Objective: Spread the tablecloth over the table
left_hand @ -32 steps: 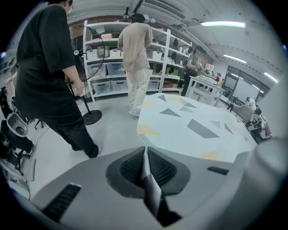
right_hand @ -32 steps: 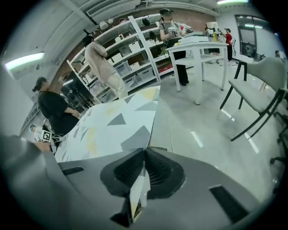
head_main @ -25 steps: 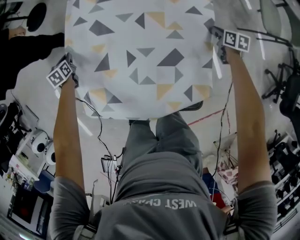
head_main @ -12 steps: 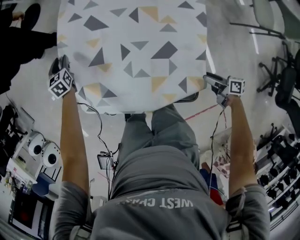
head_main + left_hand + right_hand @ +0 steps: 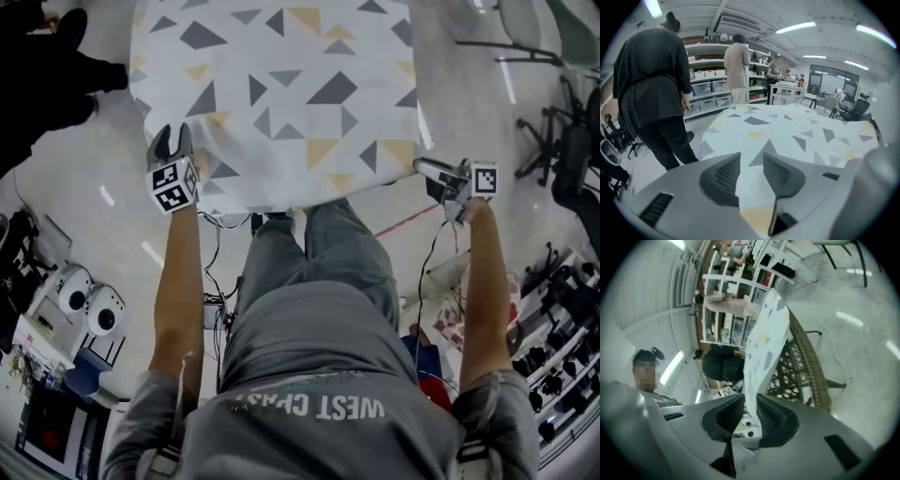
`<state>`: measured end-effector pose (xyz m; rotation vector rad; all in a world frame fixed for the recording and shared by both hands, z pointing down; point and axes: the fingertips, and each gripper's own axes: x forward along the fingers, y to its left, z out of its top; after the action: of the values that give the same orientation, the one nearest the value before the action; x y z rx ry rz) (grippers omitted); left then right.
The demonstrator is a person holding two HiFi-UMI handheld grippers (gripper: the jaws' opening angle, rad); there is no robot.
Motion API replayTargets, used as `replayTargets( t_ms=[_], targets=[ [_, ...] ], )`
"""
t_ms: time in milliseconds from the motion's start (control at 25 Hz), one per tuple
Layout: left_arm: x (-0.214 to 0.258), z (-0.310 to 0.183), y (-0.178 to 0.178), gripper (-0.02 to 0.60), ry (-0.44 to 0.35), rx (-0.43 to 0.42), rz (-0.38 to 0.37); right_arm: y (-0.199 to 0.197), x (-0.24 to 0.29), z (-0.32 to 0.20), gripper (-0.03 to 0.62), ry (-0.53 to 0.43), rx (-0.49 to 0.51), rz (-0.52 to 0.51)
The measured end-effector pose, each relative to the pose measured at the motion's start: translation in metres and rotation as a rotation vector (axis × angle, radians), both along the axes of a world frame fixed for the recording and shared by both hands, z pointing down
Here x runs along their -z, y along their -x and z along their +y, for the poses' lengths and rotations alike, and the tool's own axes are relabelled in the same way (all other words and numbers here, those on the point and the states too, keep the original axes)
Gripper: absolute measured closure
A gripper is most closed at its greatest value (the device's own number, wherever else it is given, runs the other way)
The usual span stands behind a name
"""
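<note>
The white tablecloth [image 5: 281, 84] with grey and yellow triangles lies flat over the table, its front edge hanging just ahead of my legs. My left gripper [image 5: 172, 141] is at the cloth's front left corner. Its jaws have just been opening and stand open, and in the left gripper view [image 5: 751, 159] the tablecloth [image 5: 787, 126] shows through the gap, untouched. My right gripper [image 5: 422, 167] is at the front right corner. Its jaws have just been closing, and in the right gripper view [image 5: 750, 401] the tablecloth's [image 5: 764, 333] corner runs between the pads, pinched.
A person in black [image 5: 47, 84] stands by the table's far left side [image 5: 651, 84]. A wicker chair [image 5: 806, 362] sits under the table. Office chairs [image 5: 562, 159] stand at the right, cables [image 5: 211, 272] trail on the floor, and shelves [image 5: 708, 79] line the back.
Both grippers came back from the cloth's sides to its front corners, the left also shifting right. The left jaws let go of the cloth. The right jaws let go, then closed on the corner.
</note>
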<state>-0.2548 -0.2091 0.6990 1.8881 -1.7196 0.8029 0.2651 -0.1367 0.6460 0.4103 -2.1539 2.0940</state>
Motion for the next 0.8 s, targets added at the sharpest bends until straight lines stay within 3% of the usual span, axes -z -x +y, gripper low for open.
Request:
replayTargets(
  t_ms=[80, 160, 200, 280, 360, 400, 600, 800],
  targets=[
    [-0.004, 0.017, -0.028, 0.436, 0.018, -0.060, 0.034, 0.010, 0.034, -0.012, 0.497, -0.035, -0.072, -0.124],
    [-0.012, 0.037, -0.060, 0.436, 0.047, -0.143, 0.052, 0.014, 0.042, -0.007, 0.487, -0.059, -0.091, -0.138],
    [-0.015, 0.047, -0.076, 0.436, 0.057, -0.182, 0.059, 0.012, 0.033, 0.002, 0.478, -0.069, -0.086, -0.094],
    [-0.020, 0.064, -0.104, 0.437, 0.066, -0.247, 0.084, 0.005, 0.004, 0.024, 0.372, -0.086, -0.082, 0.032],
    [-0.025, 0.077, -0.131, 0.437, 0.078, -0.293, 0.118, -0.001, -0.029, 0.042, 0.358, -0.090, -0.095, 0.148],
    [-0.029, 0.084, -0.144, 0.437, 0.090, -0.319, 0.135, -0.003, -0.043, 0.050, 0.368, -0.090, -0.101, 0.200],
    [-0.043, 0.106, -0.219, 0.437, 0.143, -0.495, 0.198, -0.027, -0.076, 0.069, 0.564, -0.078, -0.110, 0.461],
    [-0.049, 0.114, -0.287, 0.437, 0.170, -0.631, 0.245, -0.034, -0.105, 0.075, 0.579, -0.040, -0.162, 0.556]
  ],
)
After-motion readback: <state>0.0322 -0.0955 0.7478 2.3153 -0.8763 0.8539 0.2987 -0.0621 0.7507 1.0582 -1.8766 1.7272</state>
